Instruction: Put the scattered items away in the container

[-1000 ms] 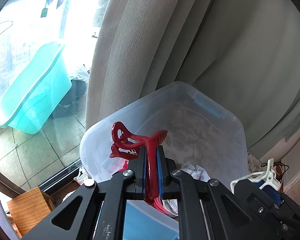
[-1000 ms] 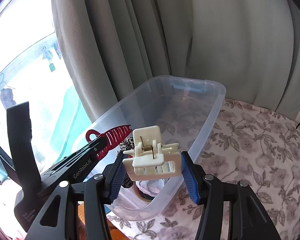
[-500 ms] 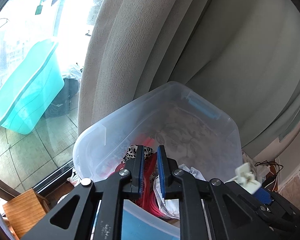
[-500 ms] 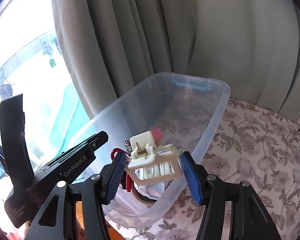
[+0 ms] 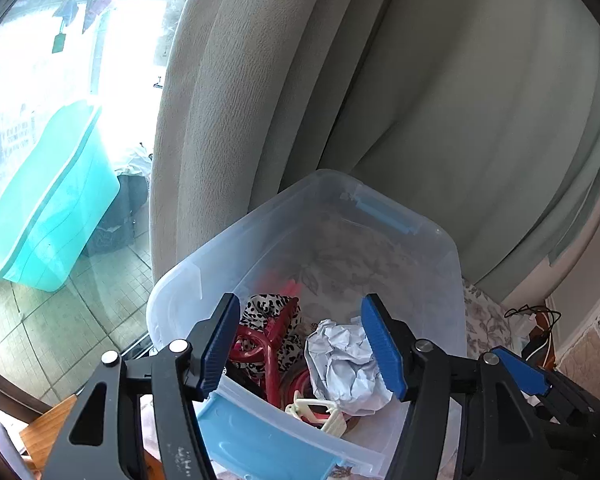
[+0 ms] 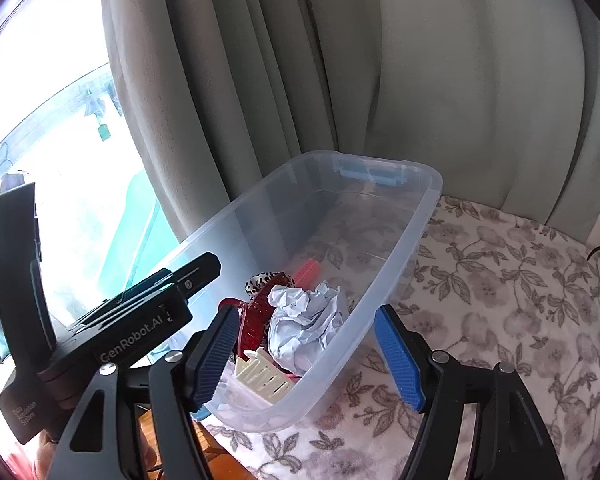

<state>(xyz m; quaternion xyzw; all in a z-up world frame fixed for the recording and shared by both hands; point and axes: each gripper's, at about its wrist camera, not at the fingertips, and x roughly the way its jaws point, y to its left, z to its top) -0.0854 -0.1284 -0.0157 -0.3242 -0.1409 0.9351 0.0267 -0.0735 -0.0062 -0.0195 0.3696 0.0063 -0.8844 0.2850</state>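
Grippers both hang over the near end of the clear bin [image 6: 416,216], jaws spread and nothing between them. The left gripper [image 5: 302,346] has just been opening; its blue pads [image 5: 220,344] stand wide apart above the pile, gripping nothing. The right gripper [image 6: 306,354] has likewise just been opening, and its pads [image 6: 398,356] straddle the bin's near right wall without pressing on it.

Inside the bin, at the near end, lies the red hair clip [image 6: 256,318], released, resting against a leopard-print scrunchie [image 5: 266,308]. Beside it sits a crumpled ball of paper [image 5: 346,364], and just in front of that the cream hair clip [image 6: 262,376] lies on the bin floor, free of the right jaws. A pink comb-like piece [image 6: 310,270] shows farther back. The bin stands on a floral cloth [image 6: 500,300], with a grey curtain [image 6: 420,60] behind it.
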